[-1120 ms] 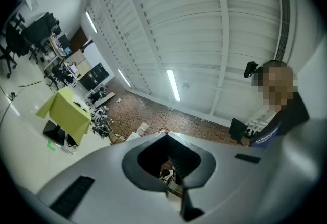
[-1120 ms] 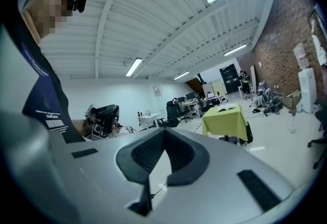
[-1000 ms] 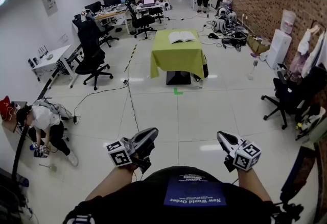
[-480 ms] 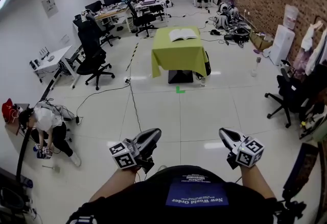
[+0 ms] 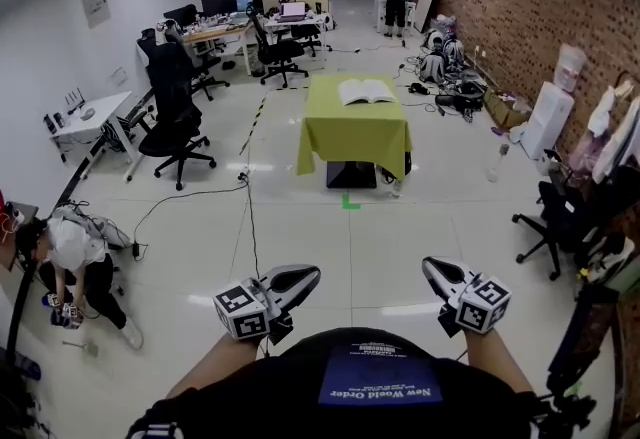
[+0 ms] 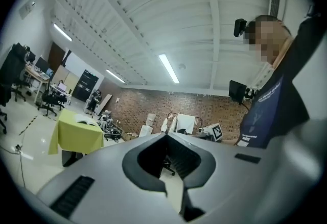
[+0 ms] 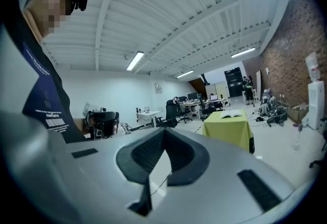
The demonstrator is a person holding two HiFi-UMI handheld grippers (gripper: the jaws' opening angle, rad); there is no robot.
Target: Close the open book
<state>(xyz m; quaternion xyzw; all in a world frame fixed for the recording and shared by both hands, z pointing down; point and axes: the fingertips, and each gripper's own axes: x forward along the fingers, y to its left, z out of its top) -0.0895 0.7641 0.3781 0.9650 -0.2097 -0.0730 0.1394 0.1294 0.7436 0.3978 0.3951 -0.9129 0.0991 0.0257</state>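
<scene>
While the book (image 5: 366, 91) lies open on the far green-draped worktop (image 5: 355, 137), well apart from both claws, left claw (image 5: 305, 274) and right claw (image 5: 432, 270) are closed and empty; closing is not yet begun.

The book (image 5: 366, 92) lies open and flat, its white pages facing up. It rests on a table (image 5: 352, 139) draped in yellow-green cloth, slightly right of the top's middle.

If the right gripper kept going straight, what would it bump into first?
Nothing close: open floor lies ahead of the right gripper. Its line seems to pass left of the green table, toward a far black chair.
</scene>
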